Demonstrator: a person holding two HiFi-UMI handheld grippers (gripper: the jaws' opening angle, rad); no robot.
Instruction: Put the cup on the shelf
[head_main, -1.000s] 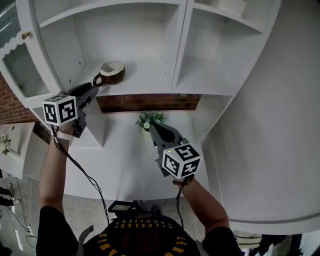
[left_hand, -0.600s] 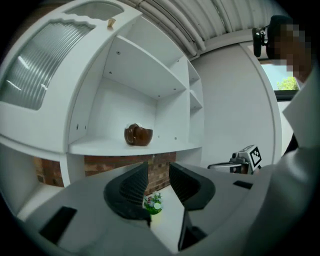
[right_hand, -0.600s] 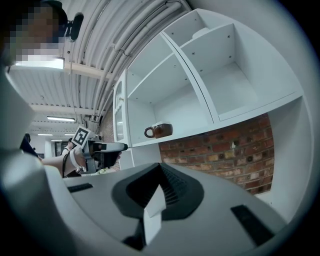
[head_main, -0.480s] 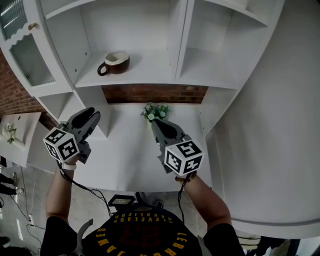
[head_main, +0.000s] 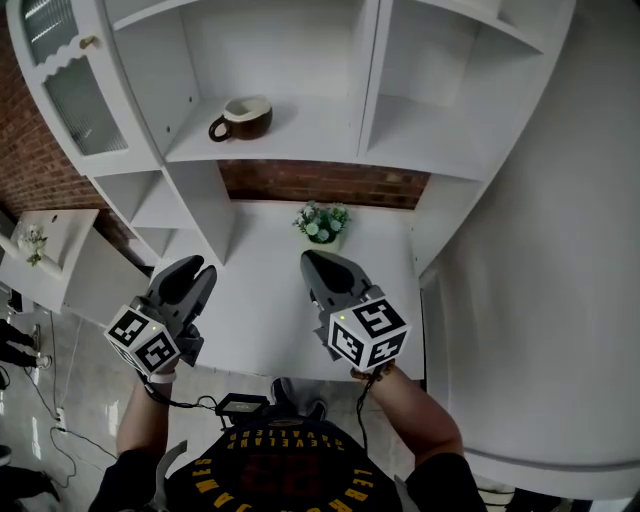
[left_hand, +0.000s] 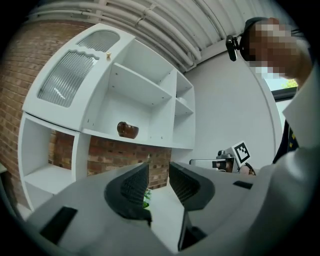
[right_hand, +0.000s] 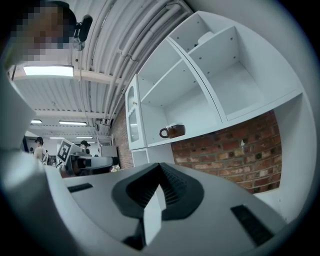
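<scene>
A brown cup with a cream inside stands upright on the white shelf, handle to the left. It also shows as the small brown cup in the left gripper view and the cup in the right gripper view. My left gripper hangs low at the left, well below the shelf, open and empty. The left gripper has a clear gap between its pads. My right gripper is over the white counter, shut with nothing in it; the right gripper shows its pads together.
A small green plant stands on the white counter by the brick back wall. The cabinet has a ribbed glass door at the left and side cubbies. A white wall panel closes the right side.
My left gripper has drawn back from the cup on the shelf, moving down and toward me. The cup stays on the shelf. The right gripper has hardly moved.
</scene>
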